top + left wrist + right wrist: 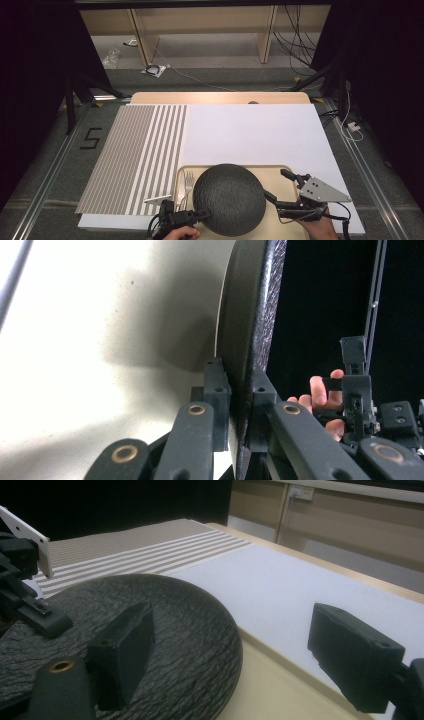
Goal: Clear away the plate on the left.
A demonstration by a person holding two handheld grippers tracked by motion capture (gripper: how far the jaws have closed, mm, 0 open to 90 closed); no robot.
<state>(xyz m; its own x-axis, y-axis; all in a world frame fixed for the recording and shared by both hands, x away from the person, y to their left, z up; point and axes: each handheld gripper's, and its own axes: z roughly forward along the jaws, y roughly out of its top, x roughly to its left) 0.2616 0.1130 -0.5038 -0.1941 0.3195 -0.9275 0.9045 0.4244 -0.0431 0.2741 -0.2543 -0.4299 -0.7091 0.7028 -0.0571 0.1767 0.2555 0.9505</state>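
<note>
Left gripper (pixel 204 216) pinches the round black rough-textured plate (pixel 229 198) by its rim – keep it level (right gripper (pixel 280 192) gapes wide, empty) over the beige plastic tray (pixel 280 172).

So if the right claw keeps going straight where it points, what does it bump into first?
Probably nothing at once. The right claw stands open over the black plate's edge, one finger above it. Ahead lies the tray, then the white board; how high it floats is unclear.
</note>
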